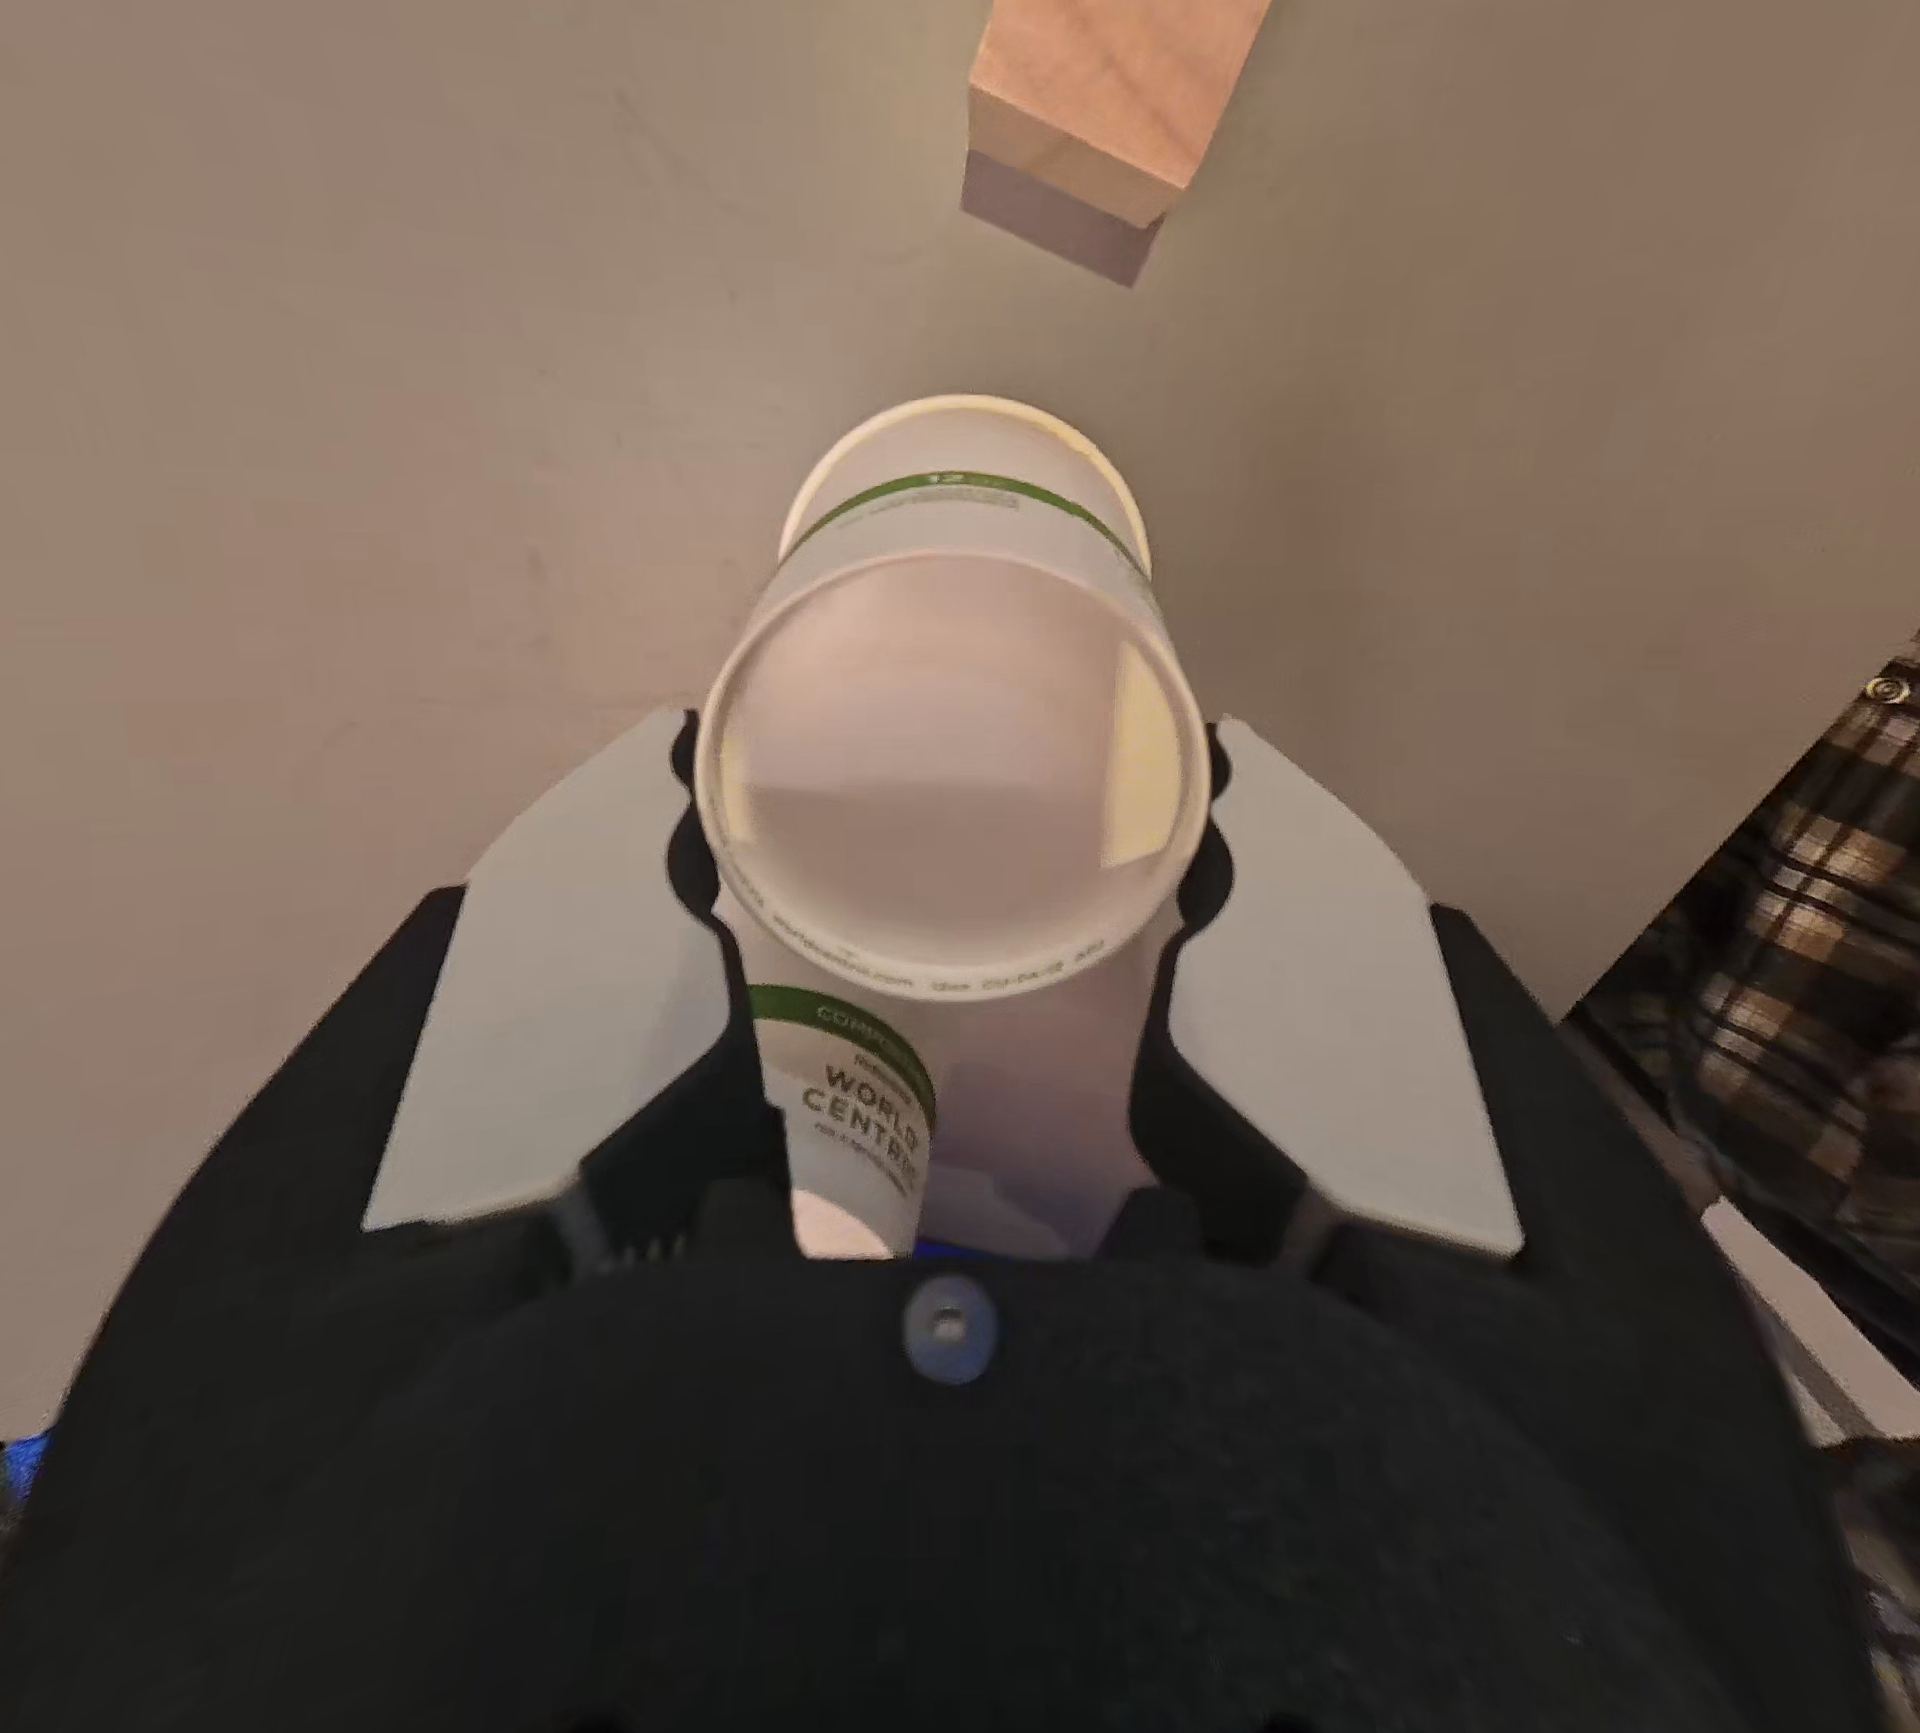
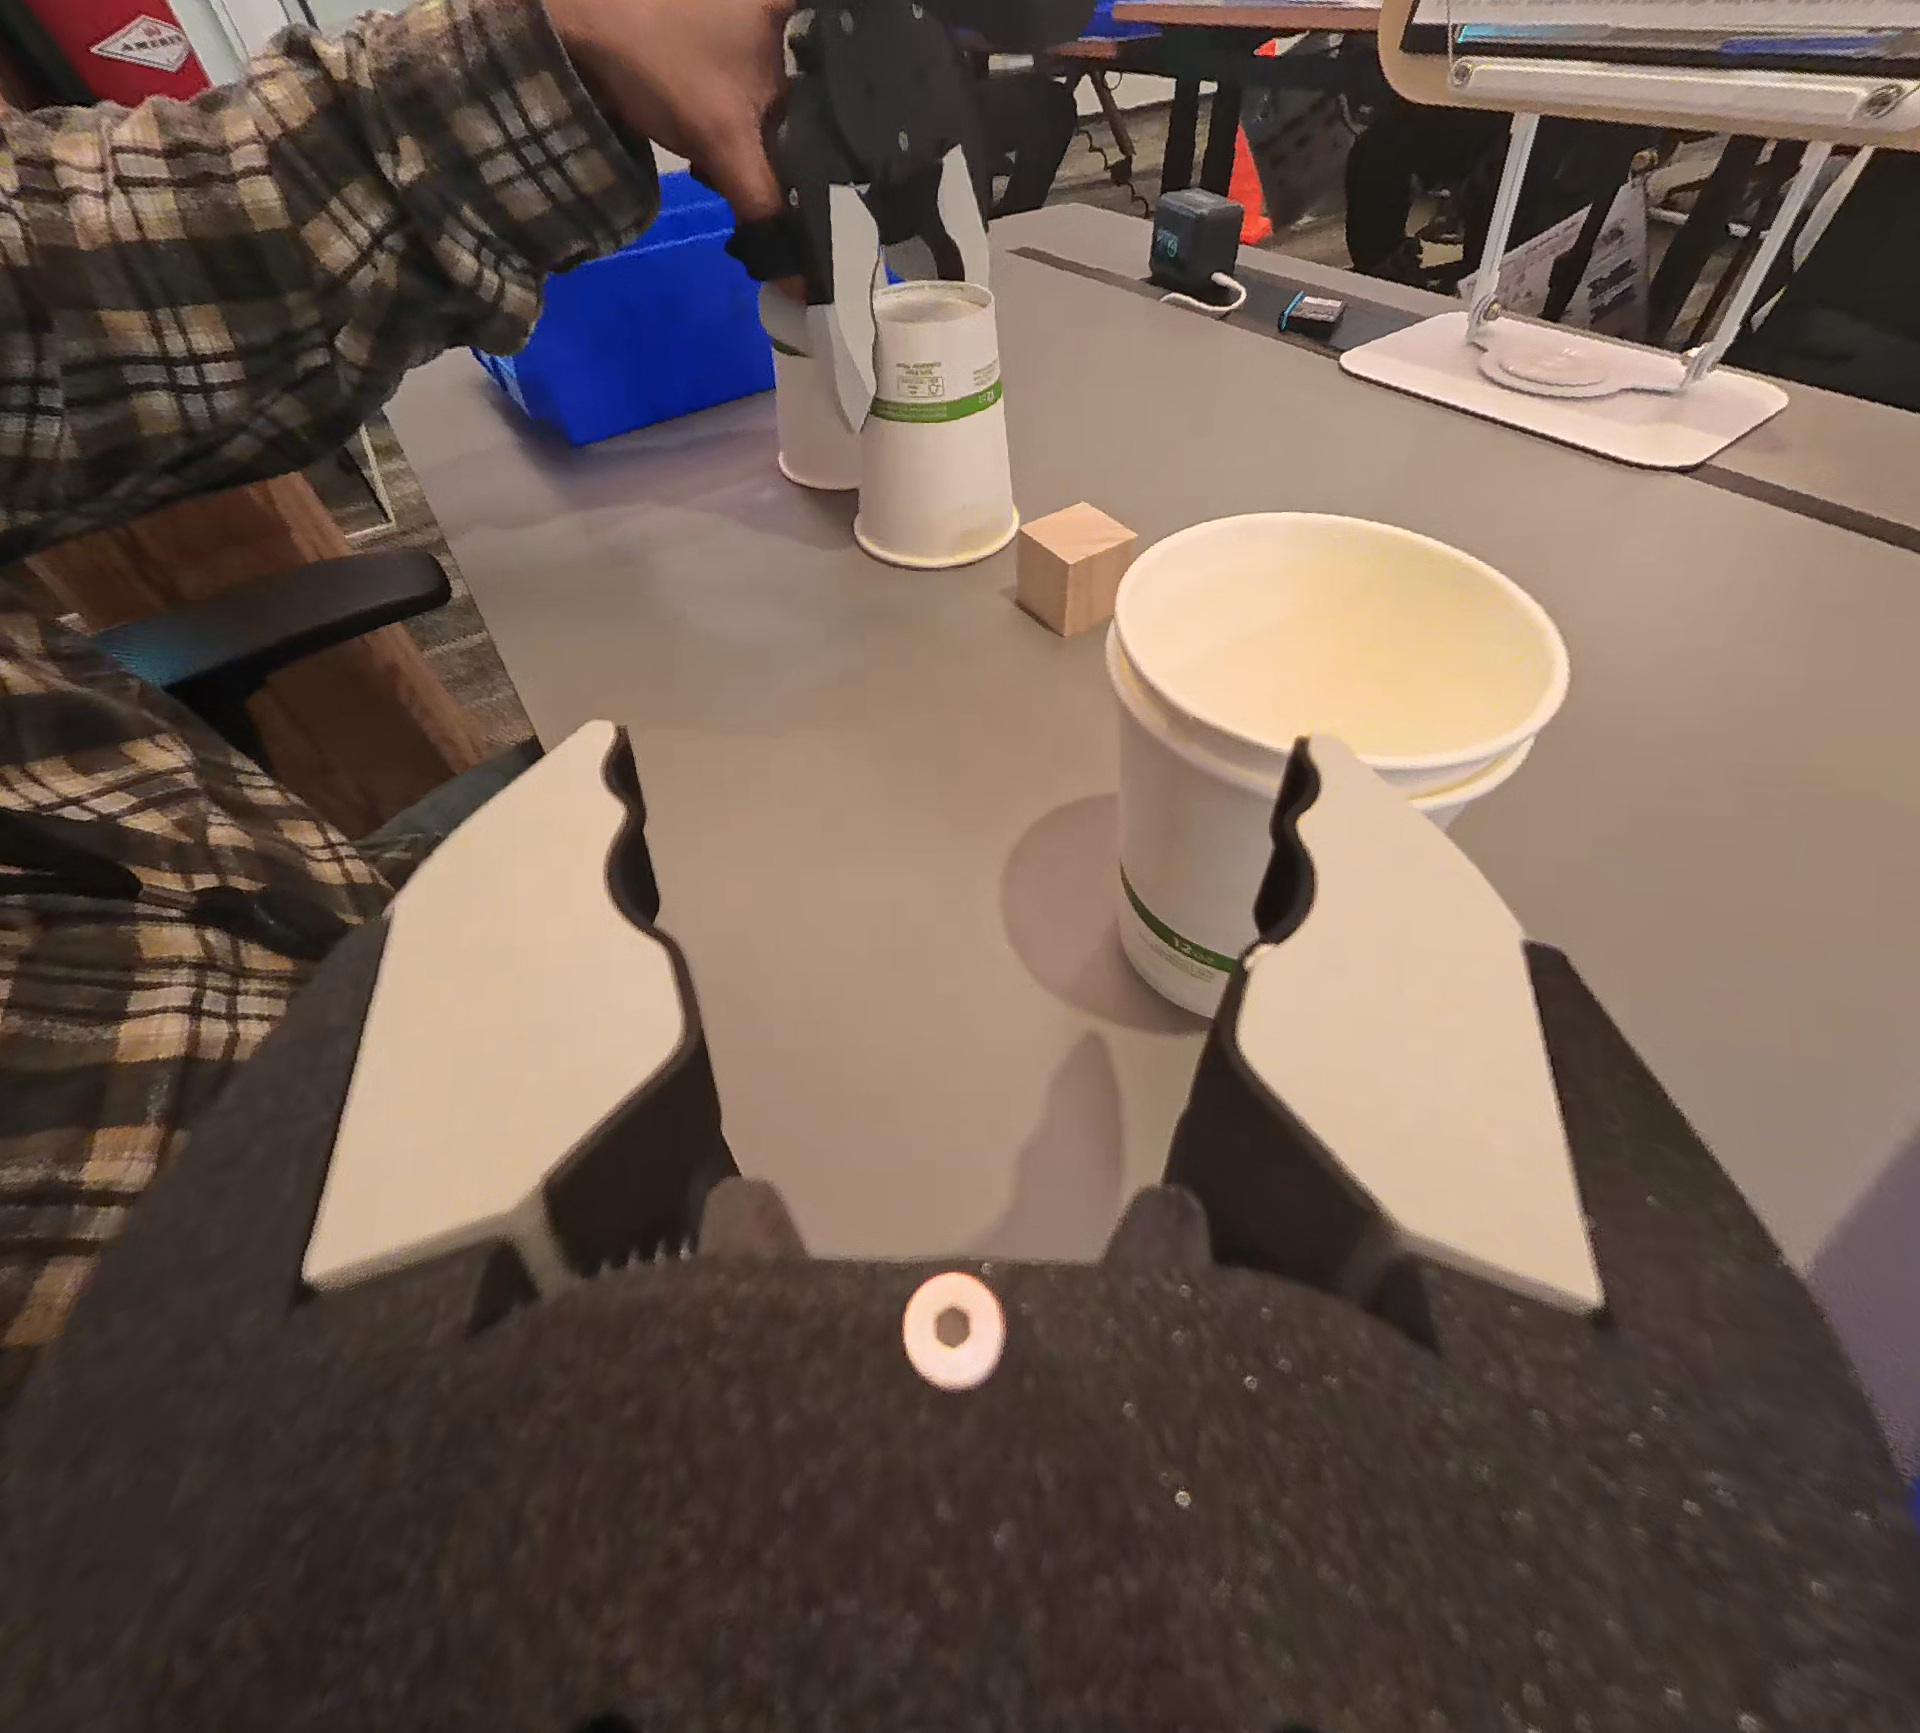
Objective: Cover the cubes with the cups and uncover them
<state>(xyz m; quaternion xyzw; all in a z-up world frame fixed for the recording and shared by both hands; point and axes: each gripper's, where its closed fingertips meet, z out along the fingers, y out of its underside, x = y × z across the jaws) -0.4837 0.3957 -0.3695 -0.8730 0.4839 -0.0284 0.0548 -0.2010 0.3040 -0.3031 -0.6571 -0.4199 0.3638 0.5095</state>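
Left gripper (image 1: 951,810) pinches an inverted paper cup (image 1: 951,748) near the wooden cube (image 1: 1132,42); right gripper (image 2: 961,852) hangs spread, empty. A hard squeeze could crumple the cup or topple its neighbour (image 1: 847,1112).

Matt white paper cups (image 2: 935,436), a bare-grained wooden cube (image 2: 1075,566), a smooth grey table (image 2: 831,748)

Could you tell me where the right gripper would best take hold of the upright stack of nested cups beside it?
Probably the stack wall just under the rims, approached level from the near side by the open right gripper: it stands mouth-up, round and tapered.
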